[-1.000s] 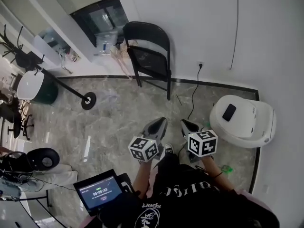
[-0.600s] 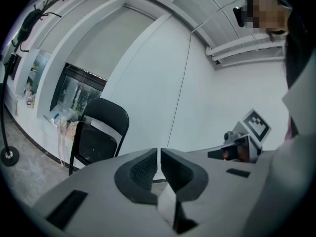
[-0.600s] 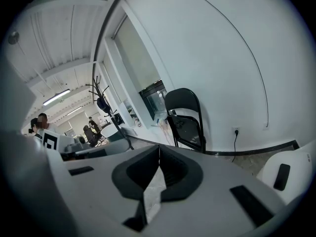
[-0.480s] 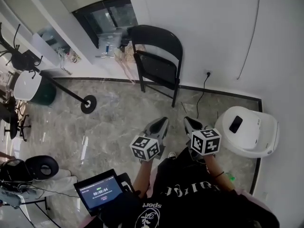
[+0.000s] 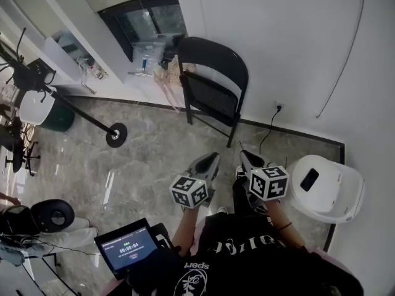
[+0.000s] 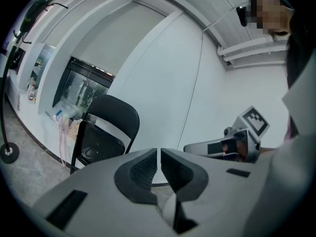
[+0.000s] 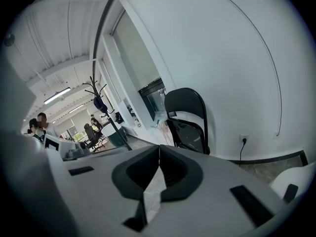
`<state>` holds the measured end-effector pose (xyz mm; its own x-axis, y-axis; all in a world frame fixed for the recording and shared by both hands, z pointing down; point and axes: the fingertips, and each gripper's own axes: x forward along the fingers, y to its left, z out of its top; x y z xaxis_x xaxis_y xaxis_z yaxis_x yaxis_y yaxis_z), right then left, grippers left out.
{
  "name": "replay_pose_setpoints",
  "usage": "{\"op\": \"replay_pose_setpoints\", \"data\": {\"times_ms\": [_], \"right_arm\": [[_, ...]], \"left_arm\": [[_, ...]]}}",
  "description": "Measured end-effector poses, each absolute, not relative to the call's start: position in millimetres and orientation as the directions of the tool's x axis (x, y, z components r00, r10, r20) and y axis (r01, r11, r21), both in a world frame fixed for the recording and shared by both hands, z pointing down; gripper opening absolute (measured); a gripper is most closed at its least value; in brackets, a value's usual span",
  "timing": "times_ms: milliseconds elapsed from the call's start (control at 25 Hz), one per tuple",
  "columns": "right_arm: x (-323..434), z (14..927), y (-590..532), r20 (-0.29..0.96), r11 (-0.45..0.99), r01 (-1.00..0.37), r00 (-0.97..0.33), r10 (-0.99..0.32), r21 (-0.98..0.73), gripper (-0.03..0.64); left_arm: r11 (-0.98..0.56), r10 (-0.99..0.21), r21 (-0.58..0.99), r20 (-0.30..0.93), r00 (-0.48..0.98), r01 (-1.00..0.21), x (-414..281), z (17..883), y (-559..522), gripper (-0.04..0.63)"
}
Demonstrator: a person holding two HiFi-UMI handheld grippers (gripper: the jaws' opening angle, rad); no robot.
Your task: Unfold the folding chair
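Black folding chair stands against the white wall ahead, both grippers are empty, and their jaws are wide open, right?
Not the jaws: the left gripper and the right gripper are both shut, jaws together, as each gripper view shows. The rest holds: both are empty, and the black folding chair stands against the white wall.

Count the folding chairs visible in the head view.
1: a black metal folding chair stands against the white wall, straight ahead of the person. Others could be hidden out of frame.
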<state>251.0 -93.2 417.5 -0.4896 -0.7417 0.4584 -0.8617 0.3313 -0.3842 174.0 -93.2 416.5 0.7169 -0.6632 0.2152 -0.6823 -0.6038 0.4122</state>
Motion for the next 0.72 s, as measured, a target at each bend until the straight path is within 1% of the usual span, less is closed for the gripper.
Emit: {"op": "replay_pose_setpoints", "data": {"times_ms": [240, 520, 720], "right_arm": [[273.6, 414.8, -191.2, 0.443, 0.373, -0.845, -0.522, -0.728, -0.382, 0.017], [289.6, 411.4, -295.7, 0.452, 0.456, -0.811, -0.584, -0.674, -0.368, 0.017], [301.5, 410.0, -354.3, 0.480, 0.522, -0.809, -0.584, -0.655, -0.271, 0.017]], "left_arm": [[-0.552, -0.706, 0.416, 0.228, 0.671, -0.722, 188.6, 423.3, -181.6, 0.009], [-0.476, -0.759, 0.445, 0.227, 0.610, -0.759, 208.1, 425.5, -278.3, 0.009], [-0.420, -0.787, 0.459, 0.244, 0.566, -0.783, 214.1, 434.1, -322.7, 0.010]]}}
